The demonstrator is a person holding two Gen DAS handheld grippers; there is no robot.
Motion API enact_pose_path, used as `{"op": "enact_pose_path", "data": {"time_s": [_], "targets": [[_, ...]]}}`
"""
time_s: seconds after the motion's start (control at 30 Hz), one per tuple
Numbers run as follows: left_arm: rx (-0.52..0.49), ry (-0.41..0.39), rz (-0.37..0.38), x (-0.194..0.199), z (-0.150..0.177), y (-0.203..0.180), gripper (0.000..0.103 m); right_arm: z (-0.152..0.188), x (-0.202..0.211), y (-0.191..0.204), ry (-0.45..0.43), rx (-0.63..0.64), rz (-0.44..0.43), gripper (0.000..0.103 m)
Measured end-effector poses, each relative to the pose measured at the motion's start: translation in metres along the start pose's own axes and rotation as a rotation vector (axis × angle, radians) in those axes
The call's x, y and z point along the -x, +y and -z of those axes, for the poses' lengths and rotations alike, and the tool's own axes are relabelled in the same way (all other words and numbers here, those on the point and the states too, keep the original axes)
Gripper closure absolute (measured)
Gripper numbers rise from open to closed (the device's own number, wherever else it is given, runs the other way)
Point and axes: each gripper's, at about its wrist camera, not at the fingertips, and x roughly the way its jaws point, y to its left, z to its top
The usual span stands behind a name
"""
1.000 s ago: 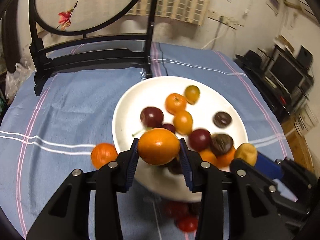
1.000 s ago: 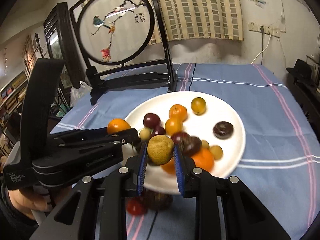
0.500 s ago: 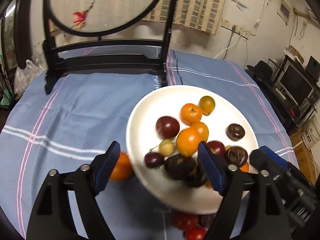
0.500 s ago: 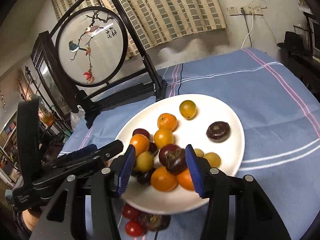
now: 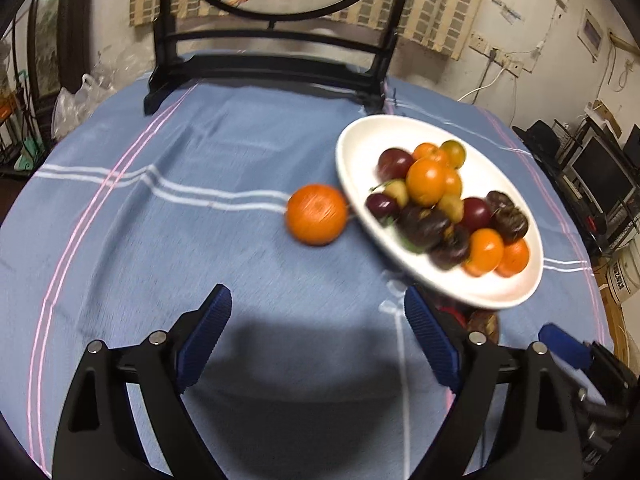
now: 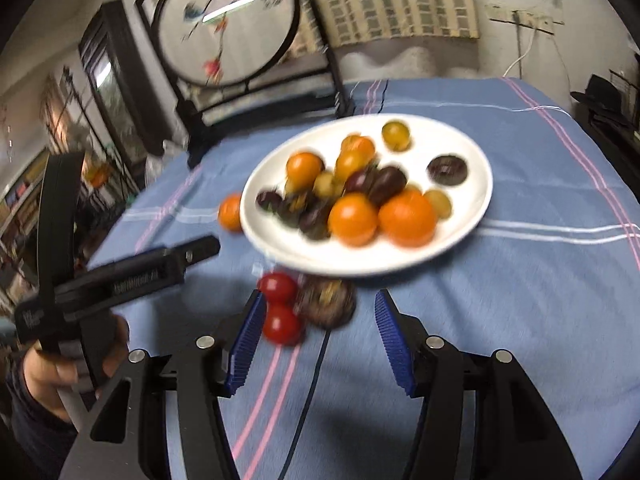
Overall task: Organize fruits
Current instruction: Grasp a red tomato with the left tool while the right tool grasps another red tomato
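A white plate [image 5: 500, 292] [image 6: 460, 148] holds several orange, dark red, purple and yellow fruits. One orange [image 5: 317, 214] [image 6: 231, 212] lies on the blue cloth just left of the plate. Two red tomatoes [image 6: 280, 304] and a dark brown fruit [image 6: 328, 302] lie on the cloth at the plate's near edge. My left gripper [image 5: 316, 340] is open and empty, back from the loose orange. My right gripper [image 6: 318, 344] is open and empty, just short of the tomatoes and brown fruit. The left gripper's body also shows in the right wrist view [image 6: 132, 276].
A black stand with a round painted screen [image 5: 272, 68] [image 6: 228, 28] stands at the table's far side. The round table carries a blue cloth with white and pink stripes [image 5: 160, 184]. Shelves and monitors [image 5: 600, 172] lie beyond the right edge.
Both grippers opened and dropped their fruit, an orange and a yellow-brown fruit, onto the plate, then drew back. The left one swung left toward the loose orange.
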Motion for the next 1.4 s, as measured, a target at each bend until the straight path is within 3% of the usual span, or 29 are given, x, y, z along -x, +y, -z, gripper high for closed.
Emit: {"op": "enact_pose_path", "data": {"time_s": [0.13,0.23,0.53,0.67,0.9,1.0,1.2,1.4], "targets": [[0.015,0.006,-0.017,-0.002,0.005,0.010,0.017,0.013,-0.013,0.019,0.073,0.055,0.031,0.046],[0.017,-0.008,-0.017,0.001,0.005,0.015,0.017,0.016,-0.025,0.032,0.115,0.095,0.044,0.054],[0.025,-0.006,-0.017,-0.001,0.002,0.021,0.017,0.006,-0.049,0.048,0.133,0.099,0.126,0.056],[0.013,-0.006,-0.018,-0.002,0.002,0.019,0.017,0.005,-0.050,0.049,0.130,0.089,0.187,0.074],[-0.029,0.003,-0.003,-0.005,0.008,0.010,0.017,0.013,-0.031,0.025,0.136,-0.008,0.060,0.075],[-0.071,0.004,0.014,-0.004,0.012,0.000,0.017,0.017,-0.014,0.012,0.098,-0.038,0.013,0.075],[-0.179,0.016,0.091,0.000,0.025,-0.027,0.017,0.020,0.003,-0.022,0.049,-0.139,0.012,0.074],[-0.288,0.024,0.110,-0.002,0.039,-0.053,0.017,0.020,0.008,-0.024,0.029,-0.141,0.000,0.074]]}}
